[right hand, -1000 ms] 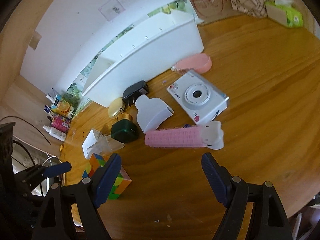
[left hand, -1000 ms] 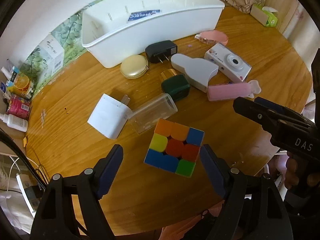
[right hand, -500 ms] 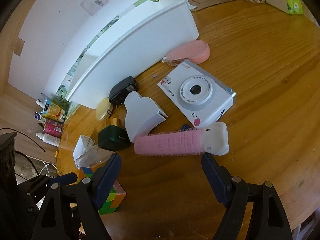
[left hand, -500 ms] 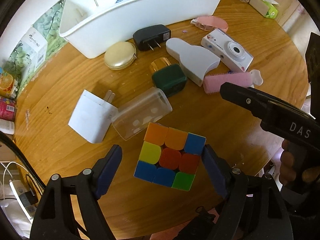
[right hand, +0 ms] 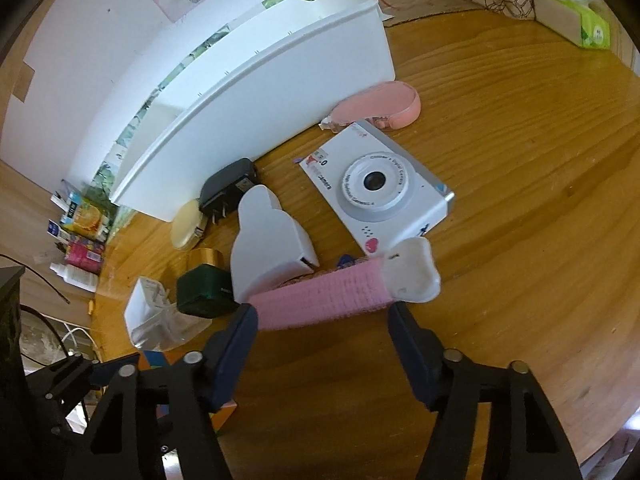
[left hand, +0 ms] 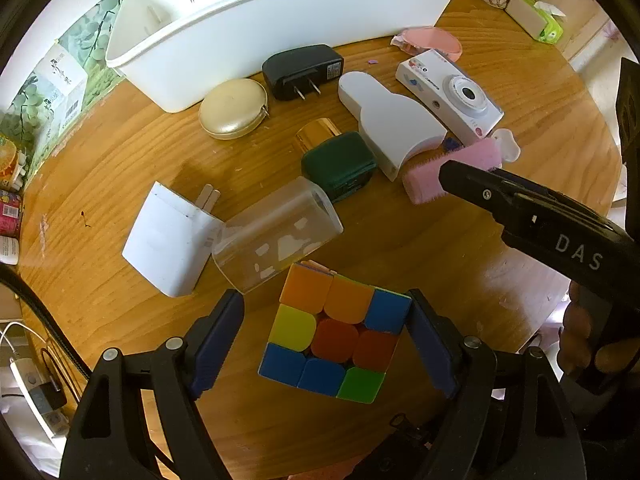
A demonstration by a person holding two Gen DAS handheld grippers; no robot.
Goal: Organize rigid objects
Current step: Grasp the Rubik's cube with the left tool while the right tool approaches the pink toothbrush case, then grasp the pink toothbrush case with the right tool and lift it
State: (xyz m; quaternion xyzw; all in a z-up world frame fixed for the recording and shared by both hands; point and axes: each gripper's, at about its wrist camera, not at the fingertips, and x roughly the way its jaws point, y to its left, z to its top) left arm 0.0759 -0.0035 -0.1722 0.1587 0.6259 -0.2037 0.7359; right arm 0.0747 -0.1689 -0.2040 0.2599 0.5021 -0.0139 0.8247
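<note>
A multicoloured puzzle cube (left hand: pixel 332 336) lies on the round wooden table (left hand: pixel 120 152) between the fingers of my left gripper (left hand: pixel 324 332). That gripper is open: its right pad is at the cube's side and its left pad stands apart. A pink hair roller with a white end (right hand: pixel 324 300) lies crosswise at the fingertips of my right gripper (right hand: pixel 322 318). The right jaws are closing around the roller, and I see no firm press on it. In the left wrist view, my right gripper's black finger (left hand: pixel 480 190) reaches over the roller (left hand: pixel 452 168).
A long white bin (left hand: pixel 280 12) stands at the back. In front of it lie a black charger (left hand: pixel 300 70), a gold round case (left hand: pixel 234 108), a white bottle-shaped piece (left hand: pixel 392 120), a white camera (right hand: pixel 380 188), a green box (left hand: pixel 340 164), a clear case (left hand: pixel 276 236) and a white charger (left hand: pixel 168 240).
My right gripper moved forward to the pink roller and its jaws narrowed. My left gripper tilted down over the cube, which now sits larger between its fingers.
</note>
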